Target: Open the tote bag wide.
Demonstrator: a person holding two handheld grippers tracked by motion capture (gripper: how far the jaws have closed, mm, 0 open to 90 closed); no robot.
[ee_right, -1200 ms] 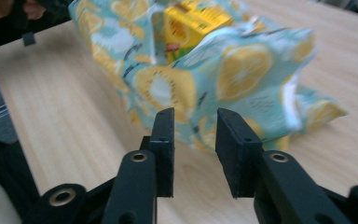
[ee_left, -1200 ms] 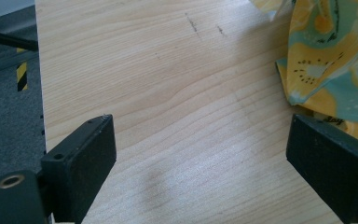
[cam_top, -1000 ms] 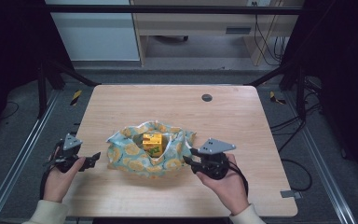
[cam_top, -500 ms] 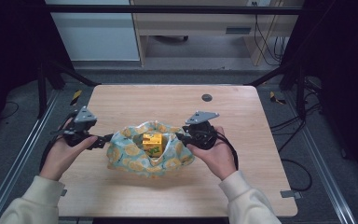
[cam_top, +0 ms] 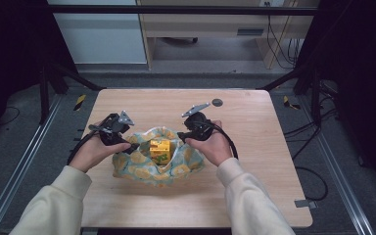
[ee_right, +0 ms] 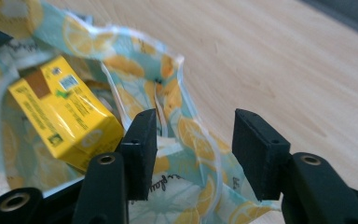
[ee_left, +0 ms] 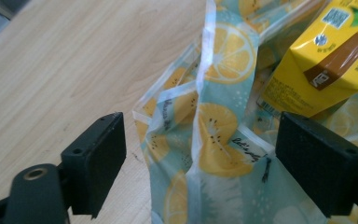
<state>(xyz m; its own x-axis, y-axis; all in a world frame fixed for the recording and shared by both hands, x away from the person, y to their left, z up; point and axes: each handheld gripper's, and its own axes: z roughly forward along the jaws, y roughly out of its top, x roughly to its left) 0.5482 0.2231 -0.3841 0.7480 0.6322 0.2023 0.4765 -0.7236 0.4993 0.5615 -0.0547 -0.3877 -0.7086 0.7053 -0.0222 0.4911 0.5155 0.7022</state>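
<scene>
A lemon-print cloth [cam_top: 147,169] lies bunched on the wooden table [cam_top: 254,147], with a yellow carton [cam_top: 159,149] in its hollow. My left gripper [cam_top: 133,146] is at the cloth's far left edge. In the left gripper view it [ee_left: 200,163] stands open, an upright fold of cloth [ee_left: 214,130] loose between its jaws and the carton [ee_left: 326,56] just beyond. My right gripper [cam_top: 180,137] is at the far right edge. Its jaws [ee_right: 198,149] have just been opening and straddle the cloth's hem [ee_right: 186,130] without pressing it. The carton [ee_right: 60,112] lies to their left.
A small dark disc [cam_top: 217,103] lies near the table's far edge. Metal frame rails [cam_top: 24,166] run along both sides of the table, and cables [cam_top: 303,132] trail on the floor at the right. Bare wood surrounds the cloth.
Both hands have moved away from the person, from the cloth's sides to its far corners. The right jaws stand wider than before. The cloth and carton lie where they were.
</scene>
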